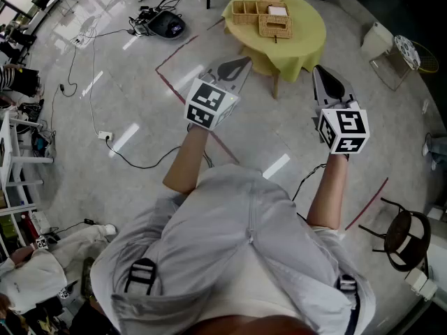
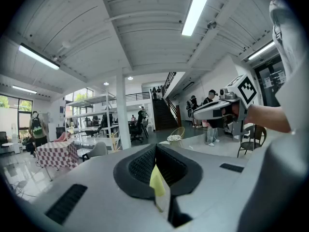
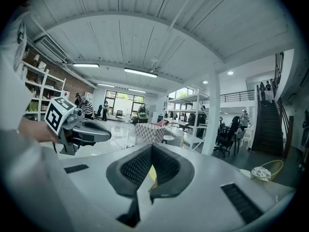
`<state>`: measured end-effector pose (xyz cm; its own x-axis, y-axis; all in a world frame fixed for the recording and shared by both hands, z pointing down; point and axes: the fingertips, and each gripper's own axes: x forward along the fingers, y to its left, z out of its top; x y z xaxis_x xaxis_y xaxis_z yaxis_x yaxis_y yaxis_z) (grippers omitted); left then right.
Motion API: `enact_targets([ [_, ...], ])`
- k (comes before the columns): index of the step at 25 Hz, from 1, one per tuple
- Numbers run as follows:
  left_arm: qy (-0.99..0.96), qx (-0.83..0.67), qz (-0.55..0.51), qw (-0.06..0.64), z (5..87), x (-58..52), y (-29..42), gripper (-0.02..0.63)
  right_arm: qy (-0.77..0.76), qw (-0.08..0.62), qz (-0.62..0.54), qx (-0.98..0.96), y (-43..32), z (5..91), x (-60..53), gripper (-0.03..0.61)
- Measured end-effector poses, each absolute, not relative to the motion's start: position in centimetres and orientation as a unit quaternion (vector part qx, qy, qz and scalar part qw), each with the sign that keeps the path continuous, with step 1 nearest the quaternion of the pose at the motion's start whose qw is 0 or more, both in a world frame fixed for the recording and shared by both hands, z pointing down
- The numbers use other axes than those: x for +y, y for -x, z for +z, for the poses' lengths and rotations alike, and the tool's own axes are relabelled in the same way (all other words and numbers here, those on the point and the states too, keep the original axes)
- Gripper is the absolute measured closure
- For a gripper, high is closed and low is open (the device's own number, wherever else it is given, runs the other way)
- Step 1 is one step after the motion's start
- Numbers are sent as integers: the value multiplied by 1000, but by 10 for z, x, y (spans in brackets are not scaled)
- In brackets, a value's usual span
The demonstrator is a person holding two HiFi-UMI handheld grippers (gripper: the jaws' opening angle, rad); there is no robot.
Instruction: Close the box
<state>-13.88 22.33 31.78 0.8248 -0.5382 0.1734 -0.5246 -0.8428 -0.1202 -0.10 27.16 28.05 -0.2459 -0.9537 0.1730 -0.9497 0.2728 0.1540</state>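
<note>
Left gripper (image 1: 244, 62) and right gripper (image 1: 318, 69) are held out in front of the person at about the same height, side by side but well apart, both aimed slightly downward toward the far end of the room. Each gripper's own view shows its ribbed pads pressed together at the tip with nothing clamped between them; the yellow sliver in each gap looks like something beyond the jaws, not a thing held. I judge this a carrying posture. The jaws are closed and the arms half extended because the work lies ahead and nothing needs gripping yet.

The woven box (image 1: 260, 9) sits on the round table (image 1: 307, 40) with the yellow cloth, far from the person and well clear of both grippers, slightly left of the midline between them. It stands open, its compartments facing up, with something pale in the right-hand one. Its long axis runs left to right across the table. A woven panel (image 1: 274, 26) lies just on the near side of it. This is probably the lid, folded toward the person, though whether it is hinged cannot be made out at this range. If so, closing would mean swinging it up and away, over the compartments.
</note>
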Motion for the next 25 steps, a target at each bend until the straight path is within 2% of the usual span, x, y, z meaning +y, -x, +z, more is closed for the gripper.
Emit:
enact_targets([
  [25,945,294,-146,-6,369,183,94,584,-573,103,0,-813,-42,318,226,557],
])
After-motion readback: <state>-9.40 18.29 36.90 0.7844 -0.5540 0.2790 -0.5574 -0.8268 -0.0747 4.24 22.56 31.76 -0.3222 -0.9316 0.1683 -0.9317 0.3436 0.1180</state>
